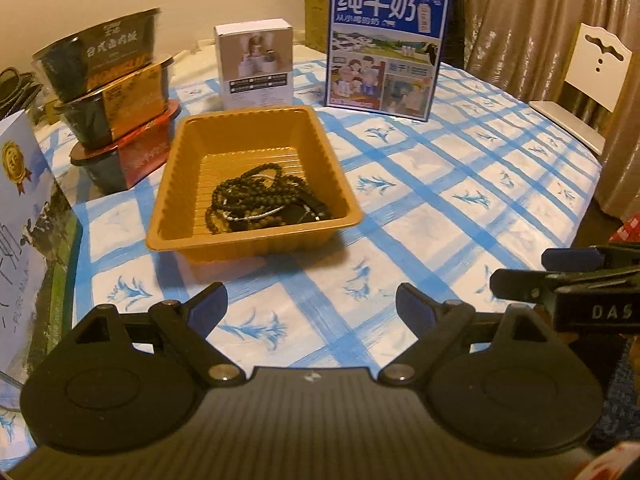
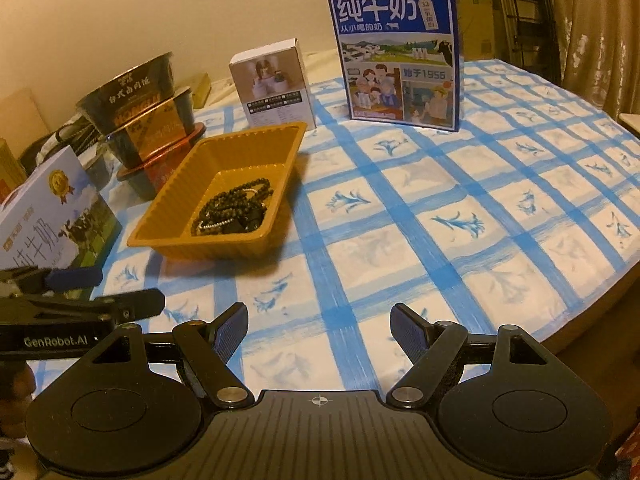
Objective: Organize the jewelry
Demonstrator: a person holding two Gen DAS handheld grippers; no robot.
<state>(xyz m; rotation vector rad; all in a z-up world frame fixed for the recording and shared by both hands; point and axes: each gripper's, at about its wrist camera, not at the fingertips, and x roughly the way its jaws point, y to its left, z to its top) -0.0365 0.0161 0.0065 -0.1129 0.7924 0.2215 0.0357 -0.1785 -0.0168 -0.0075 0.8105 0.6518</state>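
Observation:
A golden-brown plastic tray [image 1: 188, 152] [image 2: 176, 200] stands on the blue-checked tablecloth. Inside it lies a tangled heap of dark beaded bracelets and necklaces [image 1: 260, 200] [image 2: 234, 210], bunched toward the tray's near right corner. My left gripper [image 1: 312, 308] hovers open over the cloth in front of the tray, nothing between its fingers. My right gripper [image 2: 320, 326] is open too, lower right of the tray and apart from it, holding nothing. Each gripper shows at the edge of the other's view: the right gripper [image 1: 560, 276], the left gripper [image 2: 88, 292].
Stacked instant-food bowls [image 1: 108, 92] [image 2: 148, 112] stand left of the tray. A small white box [image 1: 256, 66] [image 2: 274, 84] and a blue milk carton [image 1: 386, 46] [image 2: 398, 56] stand behind it. Another milk box [image 1: 24, 216] [image 2: 52, 216] is near left. A white chair [image 1: 588, 76] is at the right.

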